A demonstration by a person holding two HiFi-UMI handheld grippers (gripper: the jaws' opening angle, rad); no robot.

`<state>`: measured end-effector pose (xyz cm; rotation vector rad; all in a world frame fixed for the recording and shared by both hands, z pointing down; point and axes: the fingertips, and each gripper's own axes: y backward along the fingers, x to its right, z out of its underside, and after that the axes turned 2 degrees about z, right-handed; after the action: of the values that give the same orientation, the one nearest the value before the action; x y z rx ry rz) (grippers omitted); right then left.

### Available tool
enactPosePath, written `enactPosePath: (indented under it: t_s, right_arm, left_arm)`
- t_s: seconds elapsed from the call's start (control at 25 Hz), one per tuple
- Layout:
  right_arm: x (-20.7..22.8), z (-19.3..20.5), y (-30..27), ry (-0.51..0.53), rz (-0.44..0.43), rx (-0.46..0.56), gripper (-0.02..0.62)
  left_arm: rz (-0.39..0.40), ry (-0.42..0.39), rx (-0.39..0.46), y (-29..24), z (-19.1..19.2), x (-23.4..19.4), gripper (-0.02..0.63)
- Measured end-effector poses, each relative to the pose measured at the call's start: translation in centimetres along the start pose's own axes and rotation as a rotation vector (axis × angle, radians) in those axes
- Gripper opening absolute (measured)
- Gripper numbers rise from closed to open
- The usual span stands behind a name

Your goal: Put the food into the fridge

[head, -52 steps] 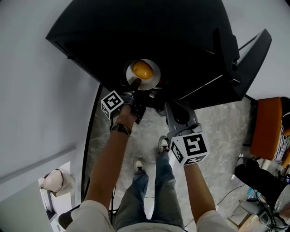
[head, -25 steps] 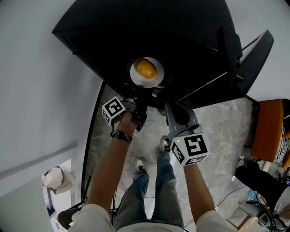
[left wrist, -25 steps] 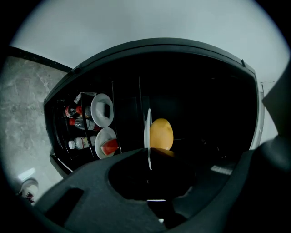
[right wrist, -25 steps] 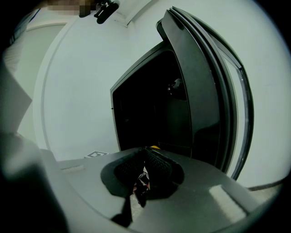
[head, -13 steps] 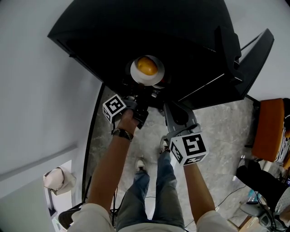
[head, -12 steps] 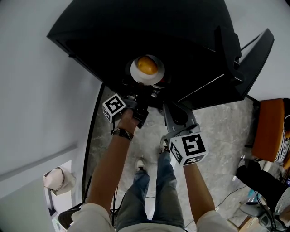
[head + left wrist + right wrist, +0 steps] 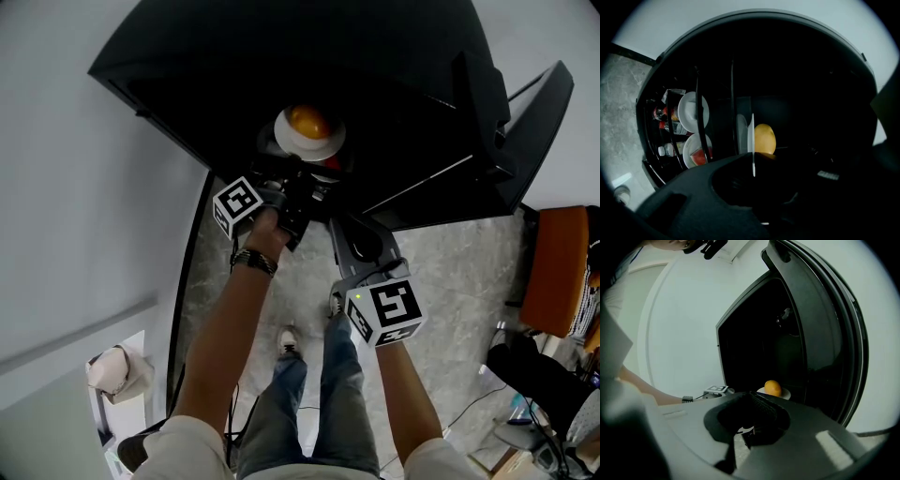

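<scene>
A white plate [image 7: 309, 141] with an orange fruit [image 7: 307, 121] on it hangs at the mouth of the black fridge [image 7: 394, 75]. My left gripper [image 7: 296, 178] is shut on the plate's near rim. In the left gripper view the plate [image 7: 752, 133] stands edge-on, running down between the dark jaws, with the orange fruit [image 7: 764, 138] to its right. My right gripper [image 7: 345, 232] is lower and to the right, shut, with nothing in it. In the right gripper view the plate [image 7: 783, 392] and fruit [image 7: 772, 387] show beyond the closed jaws.
Inside the fridge at the left stand two white plates [image 7: 691, 110], the lower one [image 7: 696, 151] with red food, and small bottles [image 7: 663, 113] beside them. The fridge door [image 7: 530, 122] stands open to the right. An orange chair [image 7: 553, 267] is at the far right on the marble floor [image 7: 459, 272].
The left gripper has carried the plate with the orange fruit farther into the fridge opening. The right gripper has shifted slightly left and forward.
</scene>
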<state>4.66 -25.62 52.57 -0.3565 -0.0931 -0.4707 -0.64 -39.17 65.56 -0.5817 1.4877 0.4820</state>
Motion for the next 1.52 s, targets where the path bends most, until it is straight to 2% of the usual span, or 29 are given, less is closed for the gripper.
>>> enactPosePath:
  t_s: [0.24,0.6,0.8,0.96,1.24,1.52]
  right_arm:
    - [-0.2,0.4,0.0,-0.006,0.000,-0.010,0.005]
    - [0.0,0.6,0.1,-0.009,0.004,-0.013,0.006]
    - [-0.1,0.7,0.1,-0.008,0.003,-0.014,0.005]
    - [-0.2,0.7,0.2,-0.007,0.003,-0.013,0.005]
    - [-0.3,0.8,0.4,-0.005,0.005,-0.015,0.005]
    - [-0.5,0.9,0.4,0.000,0.001,-0.017,0.005]
  left_arm:
    - [0.011,-0.020,0.000,-1.2,-0.7,0.9,0.012]
    - [-0.016,-0.025,0.005,-0.6,-0.8,0.6,0.015]
    - [-0.021,-0.028,0.003,-0.1,-0.5,0.5,0.059]
    - [-0.026,-0.028,0.001,0.0,-0.4,0.4,0.067]
    - [-0.090,-0.090,-0.009,1.0,-0.3,-0.2,0.077]
    - [-0.103,-0.111,-0.021,1.2,-0.2,-0.3,0.089]
